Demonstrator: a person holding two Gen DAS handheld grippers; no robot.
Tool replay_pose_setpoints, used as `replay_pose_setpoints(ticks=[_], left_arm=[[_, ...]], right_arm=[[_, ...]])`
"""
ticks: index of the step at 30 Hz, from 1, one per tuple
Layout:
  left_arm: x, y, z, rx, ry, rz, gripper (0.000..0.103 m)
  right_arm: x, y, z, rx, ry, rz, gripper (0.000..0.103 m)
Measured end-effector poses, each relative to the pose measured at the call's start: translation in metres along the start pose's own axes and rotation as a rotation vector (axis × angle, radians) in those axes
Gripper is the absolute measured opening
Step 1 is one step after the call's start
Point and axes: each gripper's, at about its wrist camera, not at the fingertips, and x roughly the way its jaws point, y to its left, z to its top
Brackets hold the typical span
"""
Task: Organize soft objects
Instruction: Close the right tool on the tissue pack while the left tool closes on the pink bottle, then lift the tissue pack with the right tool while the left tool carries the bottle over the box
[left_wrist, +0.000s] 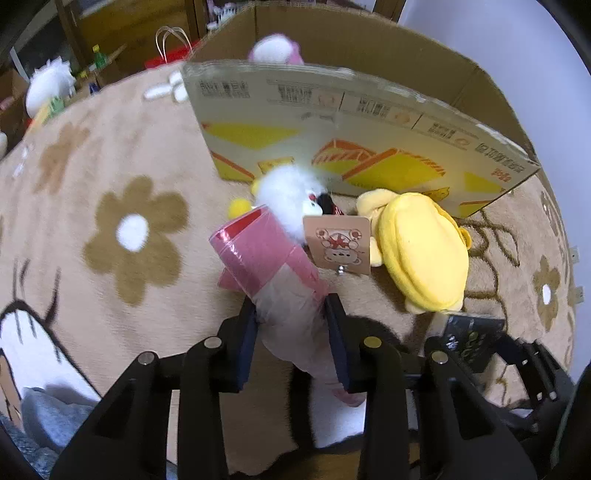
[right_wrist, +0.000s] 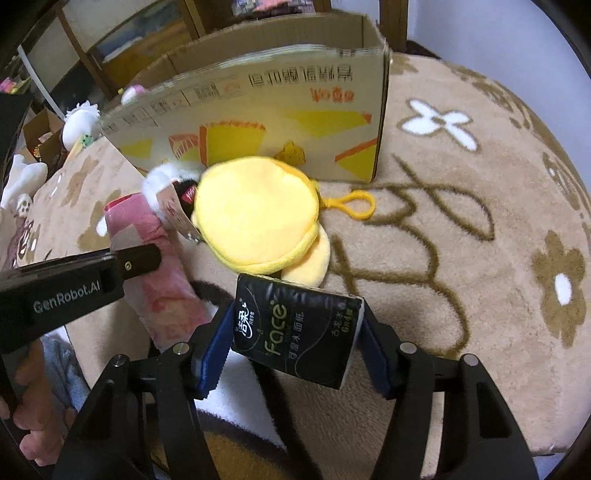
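Left gripper (left_wrist: 291, 332) fingers are clamped on the pink pack (left_wrist: 269, 266), right gripper (right_wrist: 295, 343) squeezing the black tissue pack (right_wrist: 295, 332), both over the rug near the cardboard box (right_wrist: 258, 122). Probably light and squishy, so mid-body grips should hold.

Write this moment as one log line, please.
left gripper: shut on pink pack | right gripper: shut on black tissue pack | yellow plush: on rug, beside cardboard box

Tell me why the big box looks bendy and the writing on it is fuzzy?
Left wrist view: the fisheye lens curves the brown cardboard box; its print is motion-blurred. Right wrist view: same curving and smeared print, yet the black tissue pack reads sharp.
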Motion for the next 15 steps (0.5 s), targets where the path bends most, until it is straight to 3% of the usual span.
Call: replay_pose_setpoints(ticks=[7,15], left_arm=[[-0.036,-0.001,-0.012,0.059,-0.095,0.029,0.029],[-0.077,-0.010,-0.019,0.115,-0.295,0.109,0.028]], right_arm=[[-0.028,-0.002,-0.003,0.001,-0.079,0.017,0.067],[-0.061,-0.008,-0.003,0.030,-0.204,0.032,0.066]])
